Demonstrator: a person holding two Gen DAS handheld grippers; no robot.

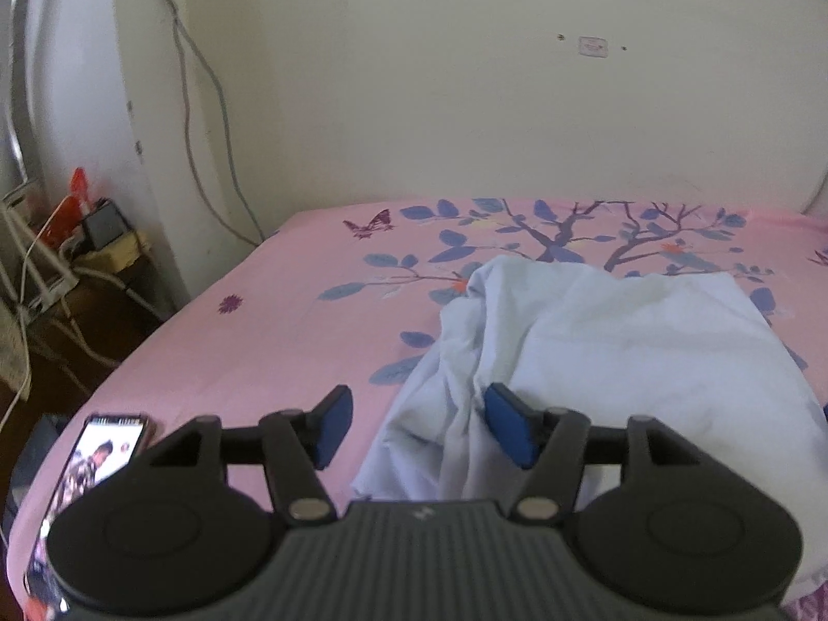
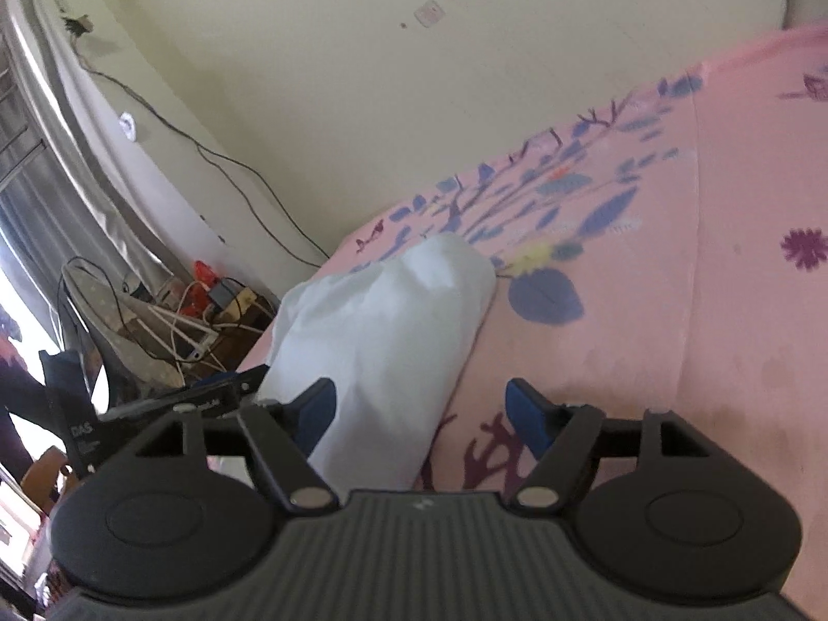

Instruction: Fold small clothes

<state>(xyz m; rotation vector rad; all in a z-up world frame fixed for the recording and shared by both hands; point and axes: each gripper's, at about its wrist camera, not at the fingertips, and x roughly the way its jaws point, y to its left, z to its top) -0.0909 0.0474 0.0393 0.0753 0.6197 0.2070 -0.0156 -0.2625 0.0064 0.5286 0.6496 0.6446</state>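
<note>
My left claw (image 1: pixel 416 424) hung released over the rumpled edge of the pale blue garment (image 1: pixel 595 362), pads off the cloth. My right claw (image 2: pixel 420 416) gaped too, gripping nothing. The garment lay bunched on the pink floral bedsheet (image 1: pixel 259 321), phone (image 1: pixel 98 458) nearby.

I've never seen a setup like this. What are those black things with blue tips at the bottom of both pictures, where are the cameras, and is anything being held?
Those are two hand-held grippers; a person carries one in each hand. Each has a camera looking forward along its two blue-padded fingers, so one picture comes from the left gripper and the other from the right gripper. Both look over a bed with a pink floral bedsheet. On it lies a pale blue garment, partly folded and rumpled on one side. A phone with its screen lit lies near the bed's edge. Both grippers are open over the garment's edge, and nothing is held.
</note>
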